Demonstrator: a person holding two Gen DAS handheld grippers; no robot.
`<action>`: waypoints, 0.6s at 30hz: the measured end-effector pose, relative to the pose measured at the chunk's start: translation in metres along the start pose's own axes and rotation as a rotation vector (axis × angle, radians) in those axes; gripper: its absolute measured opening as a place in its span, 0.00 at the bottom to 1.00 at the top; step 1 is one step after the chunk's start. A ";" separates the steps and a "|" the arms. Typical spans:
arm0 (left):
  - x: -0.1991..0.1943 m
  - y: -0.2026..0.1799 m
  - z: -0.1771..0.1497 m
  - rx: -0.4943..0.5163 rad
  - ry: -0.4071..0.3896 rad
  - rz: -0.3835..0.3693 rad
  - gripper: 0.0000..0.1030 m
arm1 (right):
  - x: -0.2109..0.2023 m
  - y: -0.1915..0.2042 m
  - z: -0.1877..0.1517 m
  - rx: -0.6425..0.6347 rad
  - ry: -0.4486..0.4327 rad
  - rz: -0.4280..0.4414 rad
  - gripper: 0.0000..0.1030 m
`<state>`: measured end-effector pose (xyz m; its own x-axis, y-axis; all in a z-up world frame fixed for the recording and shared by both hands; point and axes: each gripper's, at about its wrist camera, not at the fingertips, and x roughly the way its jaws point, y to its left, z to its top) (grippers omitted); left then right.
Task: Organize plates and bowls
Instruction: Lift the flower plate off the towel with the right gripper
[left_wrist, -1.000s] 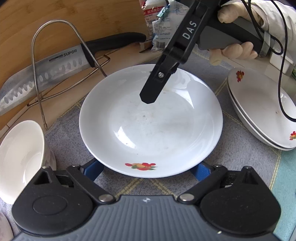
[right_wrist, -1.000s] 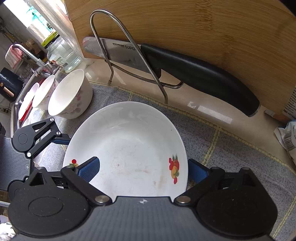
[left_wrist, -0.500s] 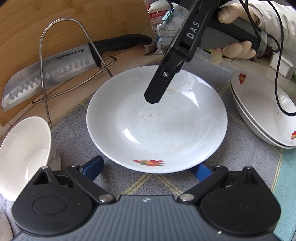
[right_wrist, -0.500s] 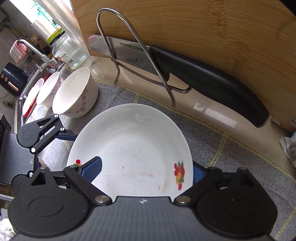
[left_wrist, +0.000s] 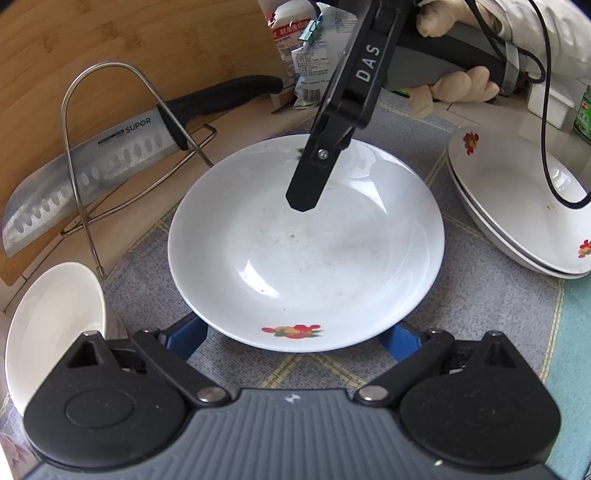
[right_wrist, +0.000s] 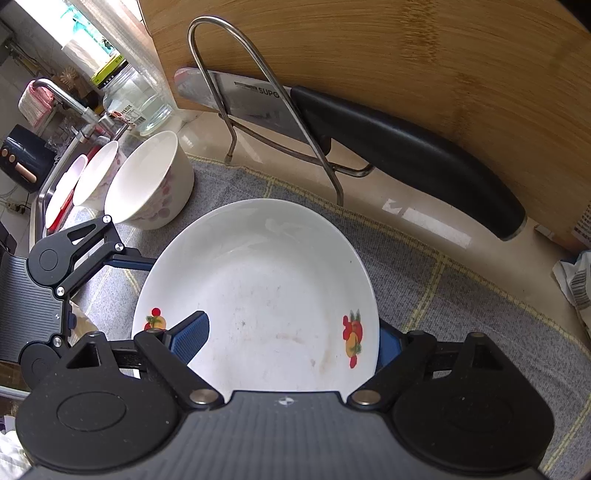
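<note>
Right gripper (right_wrist: 284, 339) closing w/ one finger inside, one outside the near rim of the plate (right_wrist: 258, 288) flat on the bench mat — left gripper (left_wrist: 295, 341) open, opposite rim betw. its fingers.

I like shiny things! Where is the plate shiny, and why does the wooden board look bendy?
Left wrist view: window light glints on the plate near its middle and far rim. Right wrist view: the fisheye lens curves the cutting board; the plate shows only a faint sheen, and the sink corner is washed out.
</note>
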<state>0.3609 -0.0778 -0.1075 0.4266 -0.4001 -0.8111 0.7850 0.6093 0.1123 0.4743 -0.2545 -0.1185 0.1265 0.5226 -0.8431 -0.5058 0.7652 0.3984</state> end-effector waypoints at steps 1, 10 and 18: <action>0.000 0.000 0.000 0.002 0.001 0.000 0.95 | 0.000 -0.001 0.000 0.004 -0.001 0.003 0.91; -0.005 0.006 0.000 -0.038 -0.009 -0.016 0.92 | -0.003 0.000 0.000 0.022 -0.013 -0.011 0.91; -0.001 0.004 -0.001 -0.012 -0.009 -0.028 0.92 | 0.002 0.004 -0.003 -0.013 0.004 -0.037 0.92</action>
<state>0.3634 -0.0739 -0.1070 0.4089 -0.4232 -0.8085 0.7913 0.6058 0.0831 0.4701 -0.2513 -0.1199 0.1417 0.4923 -0.8588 -0.5115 0.7792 0.3623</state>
